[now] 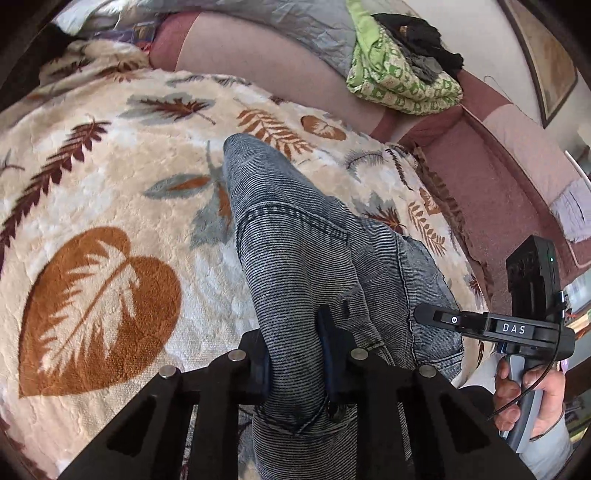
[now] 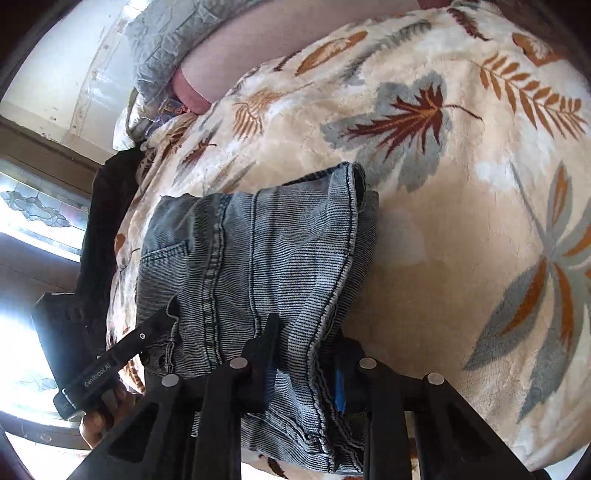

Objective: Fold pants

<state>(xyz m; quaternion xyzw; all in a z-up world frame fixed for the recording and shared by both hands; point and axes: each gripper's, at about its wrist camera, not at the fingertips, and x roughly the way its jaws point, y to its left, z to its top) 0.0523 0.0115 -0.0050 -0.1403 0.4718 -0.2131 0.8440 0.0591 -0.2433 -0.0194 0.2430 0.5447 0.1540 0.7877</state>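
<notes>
Currently lying on a cream leaf-print blanket [image 1: 92, 177]: one pair of grey-blue denim pants [image 1: 295, 258], bunched and partly doubled over, stretching away from the lens in the left wrist view, with a stitched pocket edge and a long seam showing. Being pinched at the near end by the left gripper [image 1: 297, 365], black fingers with blue pads [image 1: 328, 354] clamping a thick fold of denim, fabric spilling below and between the fingers. Being grasped likewise by the right gripper [image 2: 306, 373], a ridge of denim pressed between its fingers near a hem or waistband edge, blue pad showing on the right finger [image 2: 340, 384]. Showing in the right wrist view: the same pants [image 2: 251, 258] lying in layers, a pocket at the left, double-stitched seams running toward the lens, a folded hem edge at the far right of the pile. Appearing at the right edge of the left wrist view: the other gripper, black, lettered, with a hand [image 1: 532, 398] wrapping its grey handle, tip touching the denim. Appearing at the lower left of the right wrist view: the opposite gripper, likewise reaching into the denim, a hand [image 2: 99, 417] on its handle. Resting beyond the blanket: a pinkish sofa back [image 1: 498, 177], a green-and-white patterned cloth [image 1: 399, 81] with a dark garment [image 1: 417, 33] heaped on top, and a grey quilted cover [image 1: 295, 18]. Glowing at the left in the right wrist view: a bright leaded-glass window [image 2: 37, 210].
</notes>
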